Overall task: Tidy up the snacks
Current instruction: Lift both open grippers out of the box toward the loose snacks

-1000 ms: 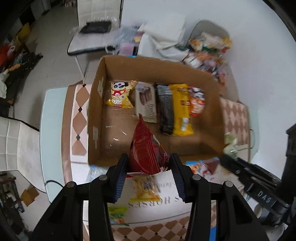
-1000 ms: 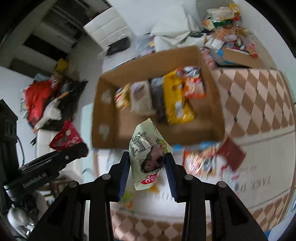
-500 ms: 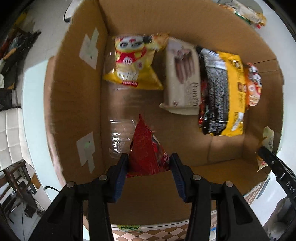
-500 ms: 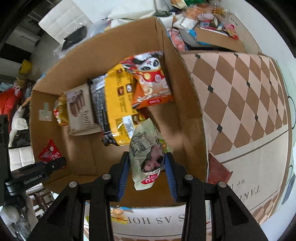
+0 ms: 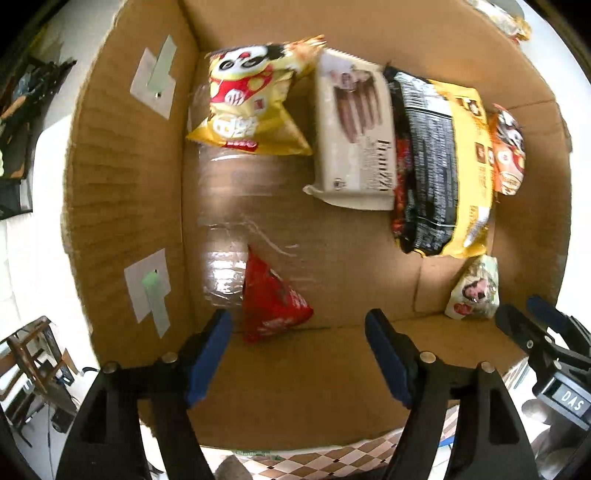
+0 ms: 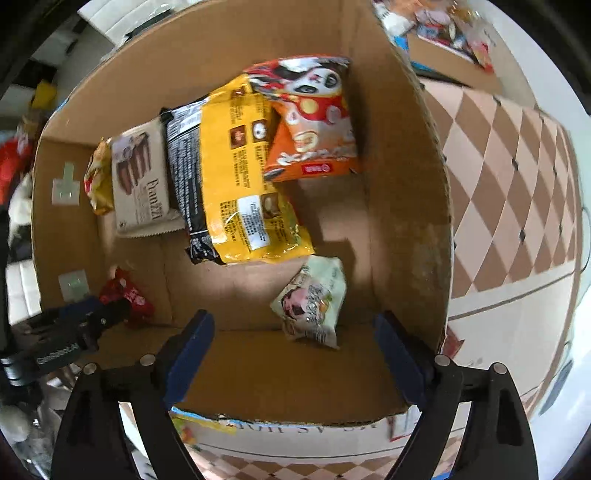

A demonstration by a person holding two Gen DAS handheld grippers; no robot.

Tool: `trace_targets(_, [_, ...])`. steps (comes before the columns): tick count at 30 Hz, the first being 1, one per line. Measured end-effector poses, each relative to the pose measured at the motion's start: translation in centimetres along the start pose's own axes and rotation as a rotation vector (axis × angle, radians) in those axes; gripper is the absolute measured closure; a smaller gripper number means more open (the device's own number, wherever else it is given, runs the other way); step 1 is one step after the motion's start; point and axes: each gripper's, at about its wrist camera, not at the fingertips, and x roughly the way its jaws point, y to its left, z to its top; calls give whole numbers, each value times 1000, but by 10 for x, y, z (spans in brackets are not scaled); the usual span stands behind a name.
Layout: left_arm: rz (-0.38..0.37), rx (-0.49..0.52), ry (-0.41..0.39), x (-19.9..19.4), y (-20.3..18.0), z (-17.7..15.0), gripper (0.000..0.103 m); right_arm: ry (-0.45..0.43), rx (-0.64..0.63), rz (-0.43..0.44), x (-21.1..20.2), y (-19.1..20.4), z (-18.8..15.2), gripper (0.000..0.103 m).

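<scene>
Both grippers hang over an open cardboard box [image 5: 122,192] [image 6: 406,166]. My left gripper [image 5: 297,328] is open, and a small red snack bag [image 5: 271,299] lies loose on the box floor just ahead of its jaws. My right gripper [image 6: 295,332] is open, and a pale green snack bag [image 6: 312,299] lies loose on the floor near the right wall. The red bag also shows in the right wrist view [image 6: 127,295], and the green bag in the left wrist view [image 5: 474,290].
Along the box's far side lie a yellow panda bag [image 5: 251,99], a beige wafer pack [image 5: 354,129], a black and yellow pack [image 5: 439,166] and an orange panda bag [image 6: 314,122]. A checked tablecloth [image 6: 509,184] lies right of the box, more snacks [image 6: 450,33] behind.
Both grippers have opened and let go of their bags: the red bag and the green bag now lie on the box floor. Both grippers moved down into the box.
</scene>
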Motion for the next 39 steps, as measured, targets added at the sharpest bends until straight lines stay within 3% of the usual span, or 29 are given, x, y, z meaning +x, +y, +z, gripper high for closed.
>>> trace_targets(3, [25, 19, -35, -15, -8, -10, 18, -21, -7, -13, -7, 0, -4, 12])
trace_targets(8, [55, 51, -152, -53, -18, -35, 17, -94, -35, -19, -35, 2, -16, 11])
trace_targets(12, [37, 67, -271, -89, -25, -58, 5, -185, -82, -22, -68, 9, -34, 8])
trace_targets(20, [40, 65, -445, -144, -28, -106, 5, -333, -151, -15, -123, 23, -87, 8])
trace_targets(24, [66, 54, -511, -157, -27, -139, 5, -360, -154, -7, -136, 20, -116, 7])
trace_targets(28, [80, 45, -550, -157, -29, -163, 5, -373, -150, 3, -139, 13, -144, 7])
trace_targets(39, [84, -23, -553, -137, -26, -206, 5, -363, -95, 62, -133, -22, -196, 7])
